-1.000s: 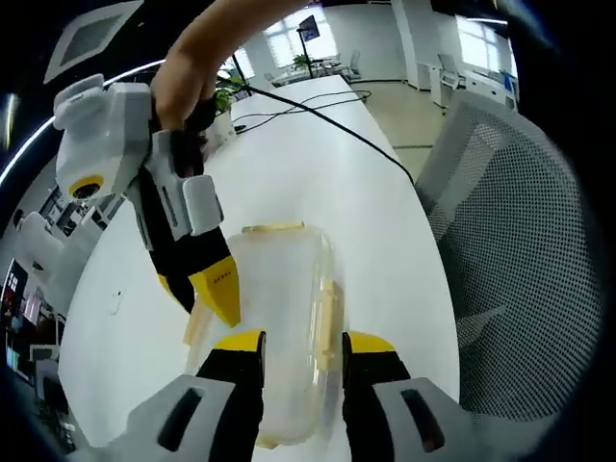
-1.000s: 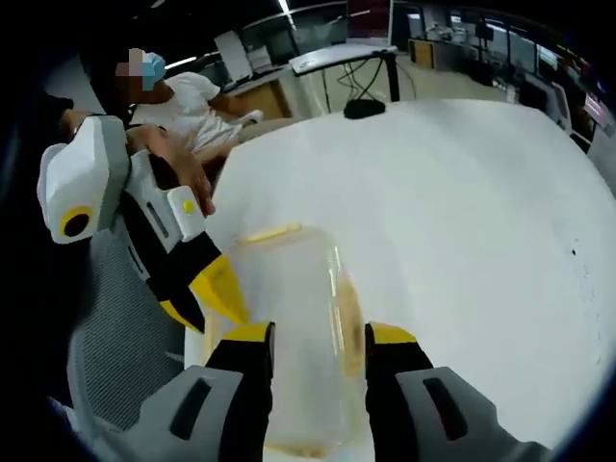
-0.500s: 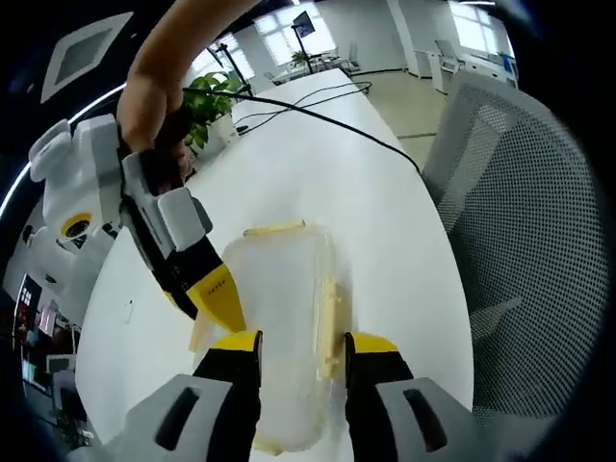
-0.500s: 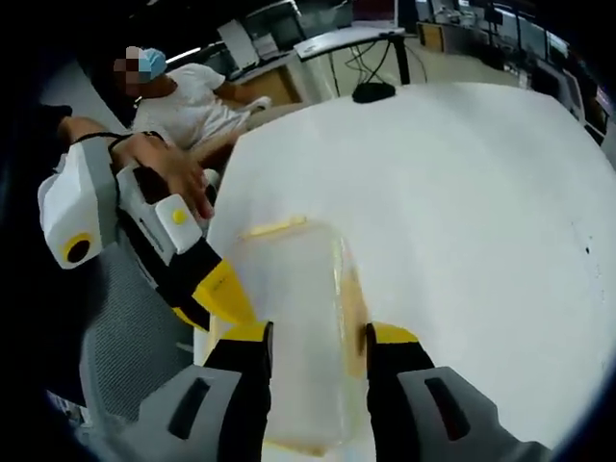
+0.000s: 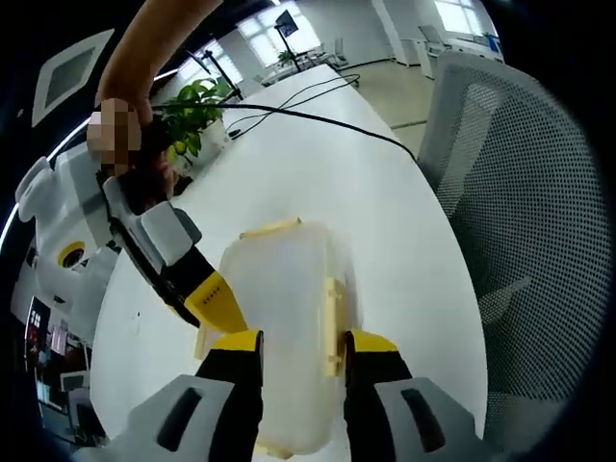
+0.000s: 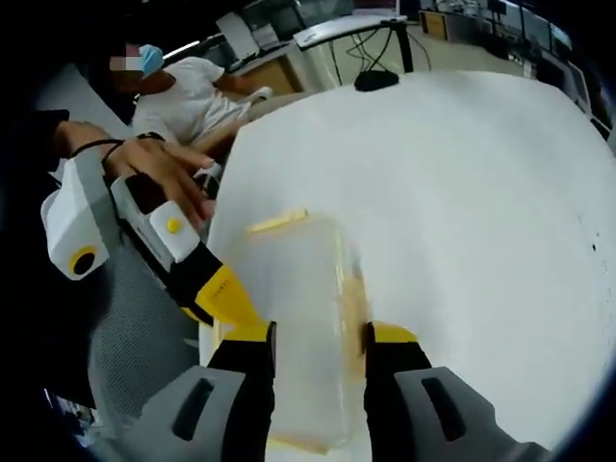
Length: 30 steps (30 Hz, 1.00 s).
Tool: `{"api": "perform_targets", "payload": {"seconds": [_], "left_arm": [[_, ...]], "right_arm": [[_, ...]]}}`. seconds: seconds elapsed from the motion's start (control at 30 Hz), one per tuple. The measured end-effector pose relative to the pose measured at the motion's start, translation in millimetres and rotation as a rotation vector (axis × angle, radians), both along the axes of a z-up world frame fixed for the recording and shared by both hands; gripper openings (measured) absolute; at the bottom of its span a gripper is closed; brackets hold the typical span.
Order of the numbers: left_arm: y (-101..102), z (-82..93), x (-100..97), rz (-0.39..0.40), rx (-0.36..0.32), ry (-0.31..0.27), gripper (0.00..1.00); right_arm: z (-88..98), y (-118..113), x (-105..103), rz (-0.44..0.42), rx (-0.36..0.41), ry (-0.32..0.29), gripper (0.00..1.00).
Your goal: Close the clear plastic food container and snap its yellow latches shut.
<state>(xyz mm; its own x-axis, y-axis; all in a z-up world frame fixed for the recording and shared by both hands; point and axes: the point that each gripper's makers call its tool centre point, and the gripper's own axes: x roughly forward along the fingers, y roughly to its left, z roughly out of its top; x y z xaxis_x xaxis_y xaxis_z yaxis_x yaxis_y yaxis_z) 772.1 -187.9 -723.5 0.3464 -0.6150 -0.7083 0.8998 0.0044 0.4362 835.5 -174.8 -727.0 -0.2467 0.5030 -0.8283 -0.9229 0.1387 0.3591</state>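
Note:
A clear plastic container (image 5: 284,308) with its lid on lies on the white table (image 5: 318,173). Pale yellow latches show at its far end (image 5: 271,228) and along its right side (image 5: 333,322). My left gripper (image 5: 300,345) hovers just over the near end, open, with the box showing through the gap. The right gripper's yellow tip (image 5: 217,303) touches the box's left edge. In the right gripper view the same container (image 6: 298,308) lies under my open right gripper (image 6: 316,337), and the left gripper's yellow tip (image 6: 226,294) rests against its left side.
A grey mesh chair (image 5: 520,192) stands close to the table's edge. A black cable (image 5: 318,115) and a potted plant (image 5: 188,120) are at the far end. A seated person in a white shirt (image 6: 192,96) is beyond the table (image 6: 462,192).
Both views have shifted a little with the hands. Each gripper's tip has slid slightly lower along the container's side. Both pairs of jaws keep the same gap and the container has stayed put.

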Motion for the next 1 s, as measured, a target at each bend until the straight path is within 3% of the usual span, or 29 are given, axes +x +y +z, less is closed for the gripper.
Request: {"api": "perform_targets", "payload": {"seconds": [0.03, 0.07, 0.1, 0.27, 0.57, 1.0], "left_arm": [[1.0, 2.3, 0.6, -0.014, 0.005, -0.007, 0.24], [-2.8, 1.8, 4.1, -0.011, 0.008, 0.001, 0.23], [-4.6, 0.2, 4.8, -0.017, 0.012, 0.002, 0.23], [-2.4, 2.7, 3.4, -0.009, 0.01, 0.009, 0.24], [-3.8, 3.3, 1.8, -0.023, 0.013, 0.005, 0.25], [-3.8, 5.0, 1.3, -0.033, 0.004, -0.004, 0.26]], "right_arm": [[-0.5, -0.1, -0.7, -0.006, -0.008, 0.023, 0.3], [-3.5, -2.8, -3.1, 0.051, -0.018, 0.022, 0.3], [-4.2, -0.7, -3.3, 0.022, -0.019, 0.026, 0.29], [-4.1, -1.6, -4.2, 0.041, -0.025, 0.022, 0.3], [0.7, 1.1, -2.7, 0.082, -0.027, -0.041, 0.32], [3.4, 1.0, -0.4, 0.052, -0.025, -0.048, 0.33]]}}
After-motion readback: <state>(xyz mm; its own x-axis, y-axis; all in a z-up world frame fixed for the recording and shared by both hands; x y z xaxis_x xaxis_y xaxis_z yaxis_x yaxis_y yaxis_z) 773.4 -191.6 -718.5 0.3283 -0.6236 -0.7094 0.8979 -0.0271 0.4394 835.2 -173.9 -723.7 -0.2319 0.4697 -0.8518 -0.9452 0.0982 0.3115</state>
